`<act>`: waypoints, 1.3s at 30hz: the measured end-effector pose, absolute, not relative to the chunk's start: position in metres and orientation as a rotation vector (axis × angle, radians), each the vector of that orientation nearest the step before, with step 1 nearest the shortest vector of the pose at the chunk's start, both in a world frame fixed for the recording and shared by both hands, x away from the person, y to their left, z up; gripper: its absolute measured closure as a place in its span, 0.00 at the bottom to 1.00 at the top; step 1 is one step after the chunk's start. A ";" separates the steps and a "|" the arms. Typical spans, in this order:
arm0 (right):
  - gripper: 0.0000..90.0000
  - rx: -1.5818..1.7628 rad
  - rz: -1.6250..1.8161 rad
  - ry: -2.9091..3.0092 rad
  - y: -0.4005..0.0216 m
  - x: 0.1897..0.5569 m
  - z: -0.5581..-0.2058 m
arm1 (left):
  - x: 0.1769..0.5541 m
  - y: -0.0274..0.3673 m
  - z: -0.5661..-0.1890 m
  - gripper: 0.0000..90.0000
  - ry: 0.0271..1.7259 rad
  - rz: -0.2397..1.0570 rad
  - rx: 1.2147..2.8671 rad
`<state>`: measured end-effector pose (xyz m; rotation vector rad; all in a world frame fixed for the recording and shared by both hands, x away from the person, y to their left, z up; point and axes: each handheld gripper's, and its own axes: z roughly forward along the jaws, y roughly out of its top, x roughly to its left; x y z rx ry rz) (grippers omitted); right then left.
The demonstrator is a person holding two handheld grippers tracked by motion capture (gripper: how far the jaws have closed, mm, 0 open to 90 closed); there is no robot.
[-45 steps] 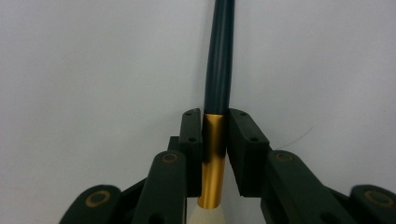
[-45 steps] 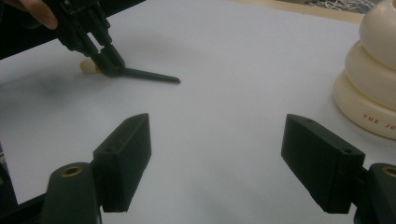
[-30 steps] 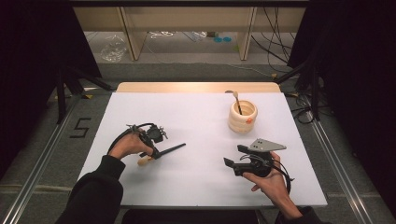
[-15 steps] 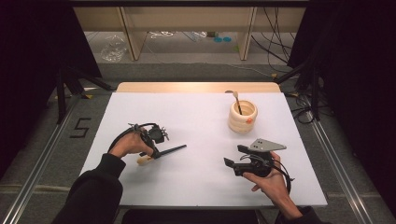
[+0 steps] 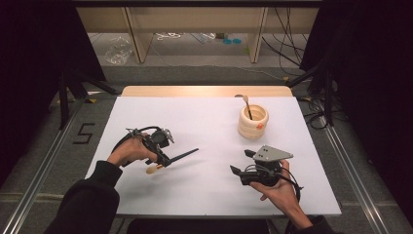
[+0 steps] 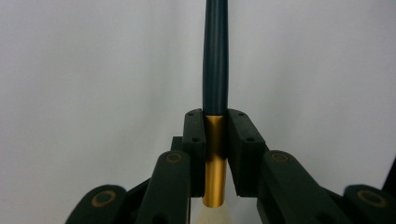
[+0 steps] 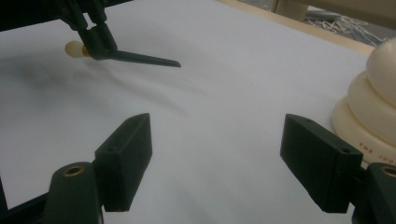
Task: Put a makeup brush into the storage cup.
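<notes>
A makeup brush (image 5: 171, 160) with a dark handle, a gold ferrule and a pale tuft is clamped in the left gripper (image 5: 163, 157), held in the person's left hand (image 5: 130, 150) just above the white worktop (image 5: 204, 122). In the left gripper view the brush (image 6: 215, 93) is seen pinched at its gold ferrule between the two black jaws, the dark handle running straight ahead and the pale tuft lying back toward the camera.

The cream ribbed holder (image 5: 253, 121) is taken as landmark. The brush is placed well to the left of the holder and nearer the person, with its handle pointed roughly toward the holder. A spoon-like utensil (image 5: 246, 105) is stood inside the holder. The right gripper (image 5: 241, 165) is held just in front of the holder, on the person's side, cradled in the right hand (image 5: 280, 190); its jaws are spread wide with nothing between them, as shown in the right gripper view, where the holder (image 7: 373, 116) is seen beside the right-hand jaw.

Compared with the earlier frames, no noticeable change is found: both grippers, the brush and the holder are kept in the same places.
</notes>
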<state>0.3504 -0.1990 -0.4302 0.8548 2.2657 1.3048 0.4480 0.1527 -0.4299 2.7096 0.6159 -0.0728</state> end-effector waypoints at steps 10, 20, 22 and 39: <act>0.29 0.699 1.291 2.266 -0.181 0.346 -0.423 | 0.436 0.145 -0.422 0.87 0.576 -0.147 2.673; 0.30 0.516 1.323 2.361 -0.162 0.341 -0.419 | 0.422 0.126 -0.419 0.87 0.469 -0.172 2.726; 0.31 0.463 1.313 2.379 -0.156 0.340 -0.419 | 0.419 0.122 -0.418 0.87 0.450 -0.188 2.723; 0.36 0.155 1.130 2.477 -0.117 0.337 -0.425 | 0.407 0.099 -0.411 0.87 0.345 -0.219 2.762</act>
